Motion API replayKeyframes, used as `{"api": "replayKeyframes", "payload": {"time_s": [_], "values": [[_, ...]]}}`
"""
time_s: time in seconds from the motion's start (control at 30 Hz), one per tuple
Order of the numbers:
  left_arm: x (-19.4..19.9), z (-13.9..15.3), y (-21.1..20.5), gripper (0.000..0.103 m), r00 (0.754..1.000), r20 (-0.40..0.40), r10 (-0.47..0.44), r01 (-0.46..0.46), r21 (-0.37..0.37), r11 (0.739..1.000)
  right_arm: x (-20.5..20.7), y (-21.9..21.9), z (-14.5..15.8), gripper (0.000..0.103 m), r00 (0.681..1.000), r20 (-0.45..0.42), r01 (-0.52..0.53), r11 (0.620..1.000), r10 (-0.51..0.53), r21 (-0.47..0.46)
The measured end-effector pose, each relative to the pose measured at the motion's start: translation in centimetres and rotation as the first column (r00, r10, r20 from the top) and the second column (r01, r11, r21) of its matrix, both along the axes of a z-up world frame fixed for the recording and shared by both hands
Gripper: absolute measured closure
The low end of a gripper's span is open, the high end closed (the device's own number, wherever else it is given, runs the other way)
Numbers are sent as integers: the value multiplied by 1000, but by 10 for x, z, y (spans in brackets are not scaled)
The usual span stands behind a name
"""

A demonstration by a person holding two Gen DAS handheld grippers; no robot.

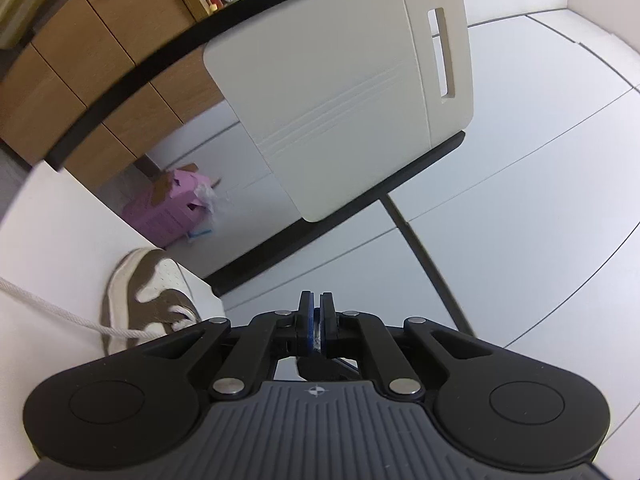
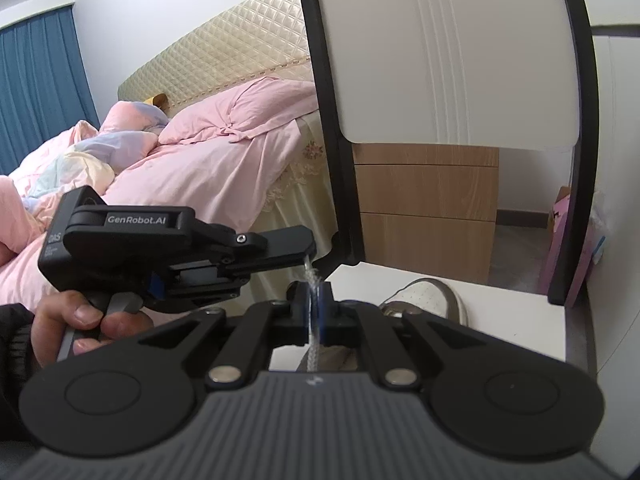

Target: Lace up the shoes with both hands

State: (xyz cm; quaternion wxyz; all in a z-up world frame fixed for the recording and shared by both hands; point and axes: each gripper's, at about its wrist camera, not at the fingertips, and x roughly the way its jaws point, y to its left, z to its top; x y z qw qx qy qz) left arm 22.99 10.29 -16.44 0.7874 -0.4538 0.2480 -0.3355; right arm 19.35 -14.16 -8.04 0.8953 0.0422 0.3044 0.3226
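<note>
Left wrist view: left gripper (image 1: 316,312) closed tight, a pale sliver pinched between the blue pads, probably lace, though too small to be sure. Shoe (image 1: 148,296), brown and white, at the near-left of the white tabletop (image 1: 60,216), close to its front corner. Lace (image 1: 52,312), white braided cord, running taut from the eyelets off the left edge. Beyond the tabletop: a chair (image 1: 340,100) and a pink box (image 1: 172,204) on the floor.

Right wrist view: right gripper (image 2: 316,304) clamped on the lace (image 2: 313,276), cord passing straight up between the pads. Left gripper (image 2: 306,254) reaching in from the left in a person's hand (image 2: 76,324), its tips closed on the same strand just above. Shoe toe (image 2: 428,296) beyond, on the tabletop (image 2: 520,320).

Handling, as a judgement: lace light, limp, slightly rough, unlikely to slip; best gripped near the stiff tip for threading. Shoe light enough to drag under a hard pull.
</note>
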Motion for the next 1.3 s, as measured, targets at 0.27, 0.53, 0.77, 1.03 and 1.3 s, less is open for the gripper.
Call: {"api": "replayKeyframes", "payload": {"time_s": [0.27, 0.53, 0.77, 1.03, 1.3], "values": [[0, 1, 0, 100, 1000, -2, 13, -13, 33, 999, 1, 1, -1, 98, 1000, 12, 5, 1000, -5, -3], [0, 1, -3, 100, 1000, -3, -1, 1, 37, 999, -1, 3, -2, 97, 1000, 18, 8, 1000, -7, -16], [0, 0, -6, 100, 1000, -9, -10, 10, 39, 999, -1, 2, -3, 97, 1000, 18, 15, 1000, -15, -13], [-1, -1, -8, 100, 1000, -11, -18, 18, 30, 999, -1, 2, -1, 99, 1000, 16, 0, 1000, 0, -11], [0, 0, -7, 100, 1000, -7, -20, 21, 23, 1000, -2, 2, 1, 100, 1000, 13, -5, 1000, 5, 3]]}}
